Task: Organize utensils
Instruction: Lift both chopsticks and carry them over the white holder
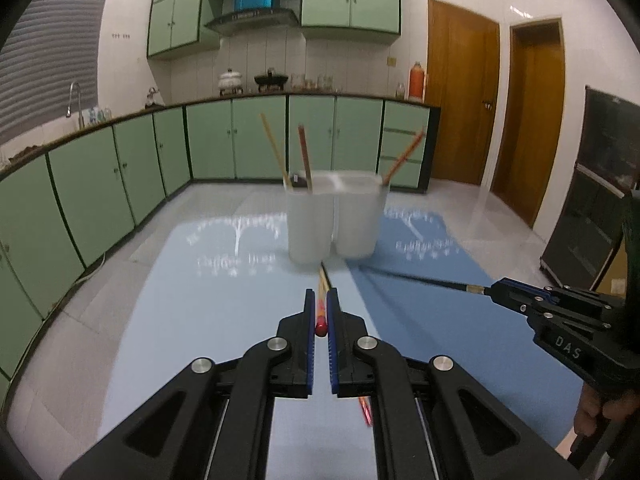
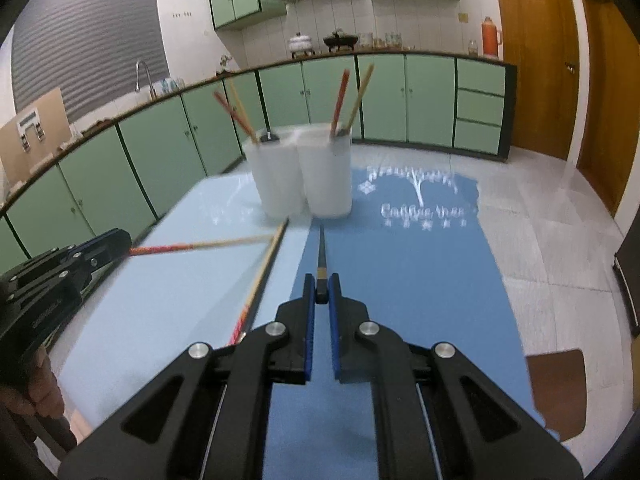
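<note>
Both jaws are clamped tight — our left gripper pinches a red-ended chopstick; our right gripper pinches a dark chopstick; both sticks point toward the white holder standing on the blue mat — another chopstick lies there.

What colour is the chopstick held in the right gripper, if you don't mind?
Black, with a gold band near the right gripper; the chopstick shows best in the right wrist view.

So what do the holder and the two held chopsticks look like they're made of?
Holder: probably frosted plastic, milky and translucent. Left gripper's chopstick: likely bamboo or wood, pale shaft, red patterned end. Right gripper's chopstick: dark, glossy, maybe lacquered.
</note>
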Action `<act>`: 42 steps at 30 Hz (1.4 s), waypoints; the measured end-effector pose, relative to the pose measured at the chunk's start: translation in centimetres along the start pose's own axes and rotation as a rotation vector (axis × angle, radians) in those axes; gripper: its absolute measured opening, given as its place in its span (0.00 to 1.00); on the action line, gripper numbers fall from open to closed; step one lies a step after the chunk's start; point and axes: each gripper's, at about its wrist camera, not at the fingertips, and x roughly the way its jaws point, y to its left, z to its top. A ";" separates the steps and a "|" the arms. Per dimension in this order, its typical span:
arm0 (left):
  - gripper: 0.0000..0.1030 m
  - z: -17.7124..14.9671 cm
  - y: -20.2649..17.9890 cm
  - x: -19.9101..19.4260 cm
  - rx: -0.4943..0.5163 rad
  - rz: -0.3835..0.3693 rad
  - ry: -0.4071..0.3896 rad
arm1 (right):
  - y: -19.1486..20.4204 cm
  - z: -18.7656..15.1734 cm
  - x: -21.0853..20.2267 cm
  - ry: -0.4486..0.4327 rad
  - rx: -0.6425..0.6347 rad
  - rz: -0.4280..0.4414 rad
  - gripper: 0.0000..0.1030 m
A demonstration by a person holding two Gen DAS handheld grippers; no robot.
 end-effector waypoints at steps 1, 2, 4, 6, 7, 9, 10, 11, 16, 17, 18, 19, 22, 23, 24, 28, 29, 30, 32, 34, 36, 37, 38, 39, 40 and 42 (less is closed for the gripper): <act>0.05 0.6 0.1 -0.1 0.000 -0.001 -0.012 | -0.2 0.8 -0.3 -0.010 0.003 0.006 0.06; 0.05 1.1 0.1 -0.2 0.000 -0.002 -0.022 | -0.3 1.3 -0.6 -0.018 0.005 0.012 0.06; 0.05 2.1 0.2 -0.4 0.004 -0.001 -0.045 | -0.5 2.6 -1.0 -0.033 0.011 0.026 0.06; 0.05 3.0 0.2 -0.4 0.006 -0.002 -0.062 | -0.8 4.0 -1.5 -0.044 0.017 0.043 0.06; 0.05 3.5 0.2 -0.4 0.008 -0.003 -0.071 | -0.8 4.7 -1.6 -0.046 0.017 0.052 0.06; 0.05 4.4 0.2 -0.4 0.012 -0.006 -0.083 | -1.0 6.2 -1.9 -0.053 0.013 0.072 0.06; 0.05 4.9 0.2 -0.3 0.015 -0.010 -0.088 | -1.0 6.9 -2.0 -0.053 0.010 0.083 0.06; 0.05 5.3 0.2 -0.3 0.018 -0.015 -0.090 | -0.9 7.4 -2.0 -0.050 0.008 0.093 0.06; 0.05 6.5 0.1 0.2 0.025 -0.033 -0.091 | -0.6 9.8 -1.5 -0.012 -0.020 0.140 0.06; 0.05 6.8 0.1 0.3 0.026 -0.037 -0.090 | -0.4 10.1 -1.3 -0.005 -0.027 0.144 0.06; 0.05 7.0 0.1 0.4 0.026 -0.040 -0.089 | -0.3 10.3 -1.4 -0.002 -0.031 0.146 0.06; 0.05 7.3 0.1 0.4 0.027 -0.044 -0.091 | -0.1 10.7 -1.3 0.003 -0.041 0.150 0.06; 0.05 7.9 0.2 0.3 0.038 -0.049 -0.098 | 0.4 11.6 -1.4 0.007 -0.064 0.163 0.06; 0.05 8.0 0.0 0.2 0.042 -0.050 -0.100 | 0.5 11.9 -1.5 0.007 -0.070 0.169 0.06; 0.05 8.1 -0.1 0.2 0.045 -0.052 -0.103 | 0.6 12.2 -1.5 0.006 -0.075 0.173 0.06; 0.05 8.9 0.0 0.2 0.064 -0.055 -0.115 | 0.6 13.3 -1.9 0.002 -0.085 0.197 0.06; 0.05 9.1 0.0 0.1 0.067 -0.056 -0.118 | 0.4 13.7 -1.9 0.000 -0.082 0.208 0.06; 0.05 9.4 -0.1 0.1 0.069 -0.060 -0.122 | 0.4 14.1 -2.1 -0.003 -0.080 0.216 0.06; 0.05 9.9 -0.2 -0.1 0.075 -0.067 -0.131 | 0.1 14.9 -2.4 -0.011 -0.075 0.229 0.06; 0.05 10.6 -0.4 -0.2 0.081 -0.073 -0.141 | 0.0 15.7 -2.5 -0.019 -0.074 0.233 0.06; 0.05 11.3 -0.7 -0.3 0.089 -0.074 -0.156 | -0.2 16.6 -2.8 -0.032 -0.077 0.238 0.06; 0.05 11.5 -1.0 -0.3 0.092 -0.074 -0.163 | -0.2 17.3 -3.0 -0.041 -0.079 0.241 0.06; 0.05 12.1 -1.2 -0.5 0.096 -0.079 -0.175 | -0.3 17.8 -3.2 -0.049 -0.081 0.244 0.06; 0.05 12.7 -1.3 -0.6 0.100 -0.081 -0.189 | -0.3 18.5 -3.5 -0.060 -0.085 0.246 0.06; 0.05 13.4 -1.5 -0.7 0.106 -0.082 -0.204 | -0.3 19.1 -3.7 -0.069 -0.089 0.246 0.06; 0.05 14.7 -2.0 -0.9 0.118 -0.082 -0.237 | -0.3 20.6 -4.2 -0.098 -0.108 0.239 0.05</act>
